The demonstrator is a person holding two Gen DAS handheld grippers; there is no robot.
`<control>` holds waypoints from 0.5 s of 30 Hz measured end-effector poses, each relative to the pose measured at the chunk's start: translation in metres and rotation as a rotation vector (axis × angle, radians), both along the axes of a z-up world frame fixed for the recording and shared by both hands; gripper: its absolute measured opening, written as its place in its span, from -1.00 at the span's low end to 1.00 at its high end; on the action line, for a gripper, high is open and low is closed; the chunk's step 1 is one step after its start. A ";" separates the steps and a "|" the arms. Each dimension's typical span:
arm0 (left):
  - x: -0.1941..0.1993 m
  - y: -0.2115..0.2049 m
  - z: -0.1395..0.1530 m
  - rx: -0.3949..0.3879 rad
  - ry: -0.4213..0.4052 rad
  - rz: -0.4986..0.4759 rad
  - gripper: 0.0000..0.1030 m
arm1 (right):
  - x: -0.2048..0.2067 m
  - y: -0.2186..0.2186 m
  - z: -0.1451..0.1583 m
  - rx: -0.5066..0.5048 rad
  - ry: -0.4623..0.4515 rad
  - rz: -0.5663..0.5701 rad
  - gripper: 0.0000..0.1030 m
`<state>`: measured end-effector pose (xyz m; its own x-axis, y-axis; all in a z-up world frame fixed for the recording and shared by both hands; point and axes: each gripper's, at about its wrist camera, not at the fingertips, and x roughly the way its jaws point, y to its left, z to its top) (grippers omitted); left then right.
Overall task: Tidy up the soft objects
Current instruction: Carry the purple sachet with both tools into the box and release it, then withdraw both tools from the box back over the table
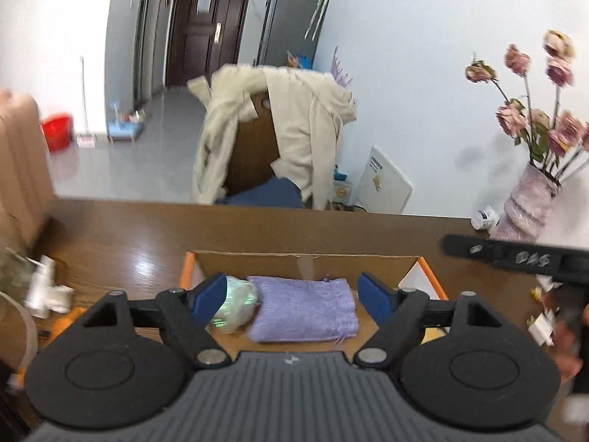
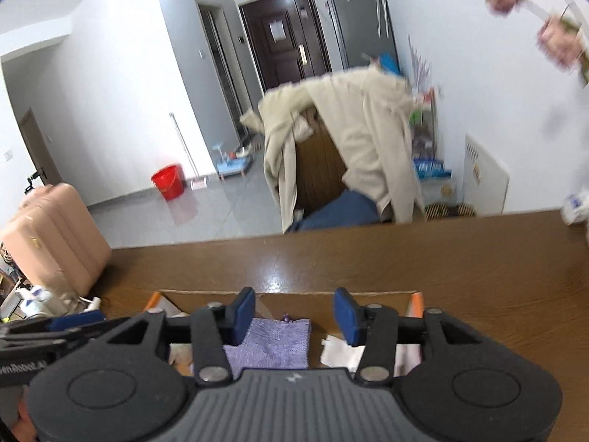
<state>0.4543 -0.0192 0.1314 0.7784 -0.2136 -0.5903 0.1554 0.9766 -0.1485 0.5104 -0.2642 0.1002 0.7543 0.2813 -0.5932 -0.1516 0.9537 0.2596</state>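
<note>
A folded purple cloth (image 1: 303,309) lies flat inside an open cardboard box (image 1: 305,258) with orange edges on the brown table. Beside it on the left sits a pale green-white bundle (image 1: 237,304). My left gripper (image 1: 292,294) hovers above the box, open, with nothing between its blue pads. In the right wrist view the same purple cloth (image 2: 272,342) lies in the box (image 2: 331,296) next to a white paper (image 2: 340,353). My right gripper (image 2: 294,313) stands open over it, holding nothing. The other gripper's black arm (image 1: 515,258) crosses the right side of the left view.
A vase of pink flowers (image 1: 533,191) stands at the table's far right by a small white bottle (image 1: 486,217). White clutter (image 1: 48,291) lies at the table's left. Beyond the table a chair draped with a beige jacket (image 1: 279,136), a red bucket (image 2: 169,180) and a pink suitcase (image 2: 51,235).
</note>
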 end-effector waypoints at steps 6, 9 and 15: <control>-0.072 0.006 0.037 0.056 -0.077 0.044 0.65 | -0.073 -0.026 0.047 -0.056 -0.085 -0.012 0.05; -0.110 0.010 0.047 0.083 -0.138 0.051 0.75 | -0.112 -0.038 0.060 -0.055 -0.122 -0.018 0.09; -0.204 0.019 0.036 0.087 -0.291 0.085 0.95 | -0.189 -0.046 0.058 -0.091 -0.199 0.008 0.27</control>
<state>0.2502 0.0000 0.1673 0.9303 -0.0992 -0.3532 0.0967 0.9950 -0.0249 0.3211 -0.3098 0.1584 0.8571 0.2399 -0.4558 -0.1992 0.9705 0.1361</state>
